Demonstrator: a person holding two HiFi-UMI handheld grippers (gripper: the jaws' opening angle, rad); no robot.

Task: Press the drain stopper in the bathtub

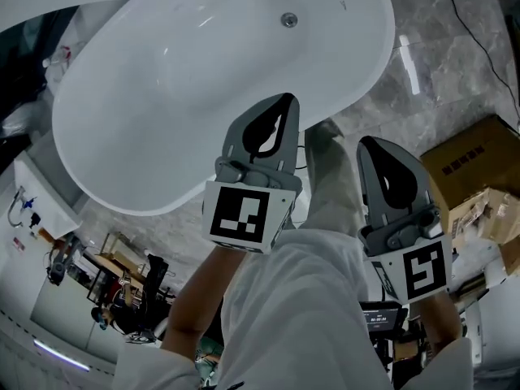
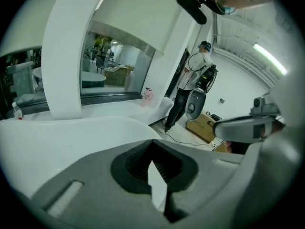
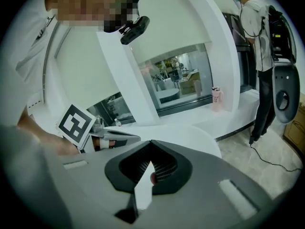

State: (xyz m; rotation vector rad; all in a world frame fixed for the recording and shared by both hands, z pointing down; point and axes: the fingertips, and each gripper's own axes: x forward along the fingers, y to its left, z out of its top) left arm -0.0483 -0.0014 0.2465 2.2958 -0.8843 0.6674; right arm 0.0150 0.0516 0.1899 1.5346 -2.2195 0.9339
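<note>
Kind of place: a mock bathroom built inside a large indoor hall, more a test lab than a home.
Bathroom part: a white freestanding bathtub [image 1: 203,80] stands on a grey marble-look floor [image 1: 455,80].
Set walls: plain white partitions hold a wide window [image 3: 183,82]; through it I see what looks like another tub [image 2: 93,78].
Storage: cardboard boxes [image 1: 475,161] sit near the bathtub, and a black cable [image 1: 474,24] trails over the marble.
Work gear: cluttered benches [image 1: 114,270] carry equipment.
People: a second person [image 2: 190,80] in a white top stands by the partition.
Lighting: a strip light [image 2: 269,58] on a high, bare ceiling.
</note>
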